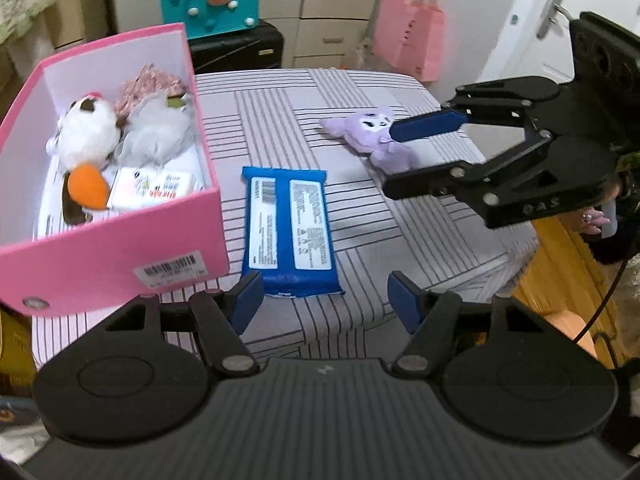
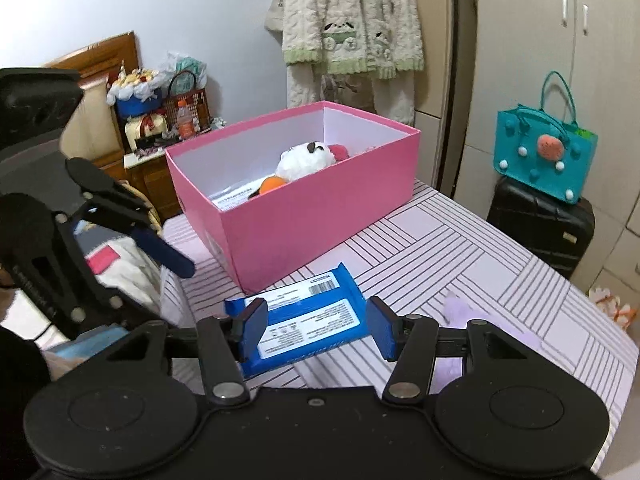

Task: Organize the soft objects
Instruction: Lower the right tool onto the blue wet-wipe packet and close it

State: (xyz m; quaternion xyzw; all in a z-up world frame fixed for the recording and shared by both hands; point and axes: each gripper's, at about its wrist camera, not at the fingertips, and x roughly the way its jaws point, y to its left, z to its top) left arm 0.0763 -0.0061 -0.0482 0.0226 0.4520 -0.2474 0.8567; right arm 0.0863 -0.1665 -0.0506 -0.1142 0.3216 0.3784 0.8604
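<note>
A blue wipes pack [image 1: 290, 232] [image 2: 308, 320] lies label-up on the striped tablecloth [image 1: 360, 92], beside the pink box [image 1: 120, 248] [image 2: 312, 220]. My left gripper [image 1: 326, 300] [image 2: 176, 296] stands open just short of the pack's near end, which lies by its left fingertip. A purple plush [image 1: 376, 140] [image 2: 484, 320] lies further right. My right gripper [image 1: 391, 160] [image 2: 318, 328] hovers open over it, gripping nothing. The box holds a white plush with an orange part [image 1: 84, 136] [image 2: 308, 160], a grey-white plush [image 1: 156, 132], pink fabric [image 1: 148, 80] and a white packet [image 1: 152, 188].
Behind the table a teal bag [image 1: 210, 4] [image 2: 544, 152] sits on a black suitcase [image 1: 236, 50] [image 2: 540, 224]. A pink paper bag [image 1: 408, 40] hangs at the back. A robe [image 2: 352, 20] hangs on the wall. The table edge drops off at the right.
</note>
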